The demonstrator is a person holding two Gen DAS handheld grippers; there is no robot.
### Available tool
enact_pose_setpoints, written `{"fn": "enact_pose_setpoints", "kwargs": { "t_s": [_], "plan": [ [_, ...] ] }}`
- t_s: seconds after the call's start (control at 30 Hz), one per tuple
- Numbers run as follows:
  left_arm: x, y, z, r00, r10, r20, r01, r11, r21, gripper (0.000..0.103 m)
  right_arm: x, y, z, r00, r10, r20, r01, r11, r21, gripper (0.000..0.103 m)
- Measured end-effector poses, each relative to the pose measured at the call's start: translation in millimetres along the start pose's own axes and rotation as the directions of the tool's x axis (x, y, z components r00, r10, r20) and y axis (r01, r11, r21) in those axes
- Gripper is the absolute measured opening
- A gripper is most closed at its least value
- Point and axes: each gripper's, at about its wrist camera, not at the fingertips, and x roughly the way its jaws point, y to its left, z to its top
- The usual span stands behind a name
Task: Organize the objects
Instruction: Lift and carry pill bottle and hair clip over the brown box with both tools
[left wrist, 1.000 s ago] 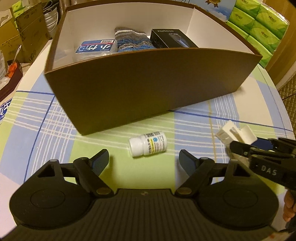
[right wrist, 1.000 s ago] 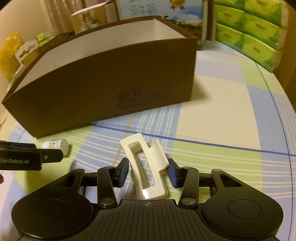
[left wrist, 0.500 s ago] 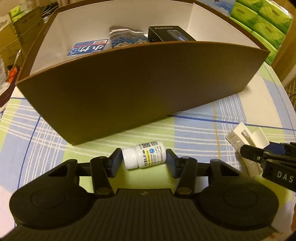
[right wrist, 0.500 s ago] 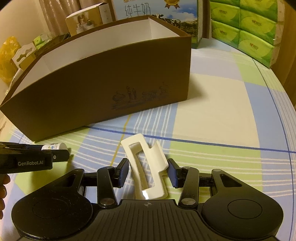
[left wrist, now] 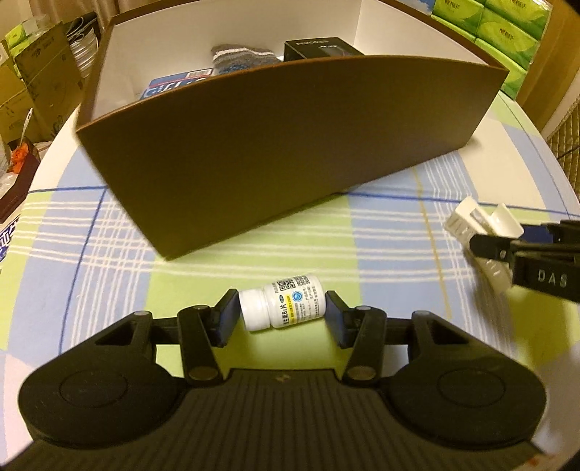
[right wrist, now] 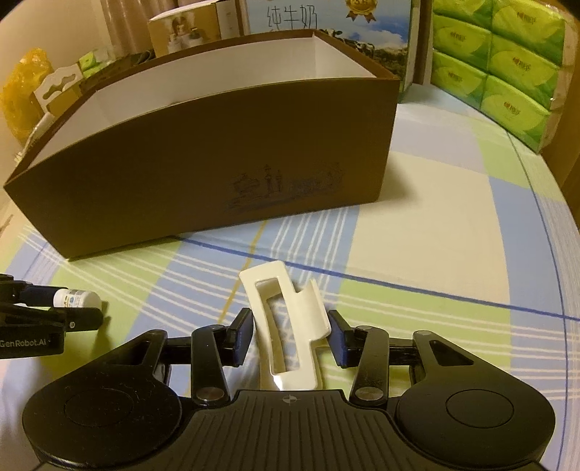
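Note:
A small white pill bottle [left wrist: 282, 306] lies on its side on the checked tablecloth, in front of the brown box [left wrist: 290, 145]. My left gripper [left wrist: 281, 311] is shut on it, one pad on the cap and one on the base. The bottle [right wrist: 78, 299] and the left gripper [right wrist: 54, 319] also show at the left edge of the right wrist view. To the right, my right gripper [right wrist: 290, 337] is shut on a white hair clip [right wrist: 286, 319] resting on the cloth; the clip [left wrist: 478, 221] and right gripper [left wrist: 507, 246] show at the right of the left wrist view.
Inside the box lie a blue packet [left wrist: 174, 85], a striped sock [left wrist: 243, 58] and a black carton [left wrist: 319, 49]. Green tissue packs [right wrist: 500, 61] and a milk carton box [right wrist: 326, 21] stand behind it. Cardboard boxes [left wrist: 32, 79] crowd the left, beyond the round table's edge.
The left gripper's jaws came forward around the pill bottle and closed onto its ends. The right gripper stayed put, still holding the hair clip.

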Motion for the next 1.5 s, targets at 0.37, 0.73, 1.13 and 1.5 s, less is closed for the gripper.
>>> {"fn": "enact_pose_setpoints", "kwargs": {
  "t_s": [0.37, 0.73, 1.13, 1.5],
  "plan": [
    [-22, 6, -10, 1.000, 0.001, 0.011, 0.000, 1.000, -0.003, 0.045, -20, 6, -1, 0.999, 0.047, 0.015, -0.047, 0.999, 0.023, 0.041],
    [-55, -2, -2, 0.996, -0.042, 0.077, 0.041, 0.999, 0.023, 0.045, -50, 15, 13, 0.989, 0.133, 0.064, -0.136, 0.990, 0.046, 0.041],
    [-101, 0, 24, 0.979, -0.081, 0.187, 0.072, 0.996, 0.053, 0.045, -81, 31, 62, 0.951, 0.265, 0.157, -0.276, 0.960, 0.053, 0.041],
    [-110, 21, 75, 0.961, -0.043, 0.274, 0.028, 0.998, 0.057, 0.045, -69, 52, 121, 0.929, 0.308, 0.208, -0.322, 0.946, 0.036, 0.041]
  ]
}}
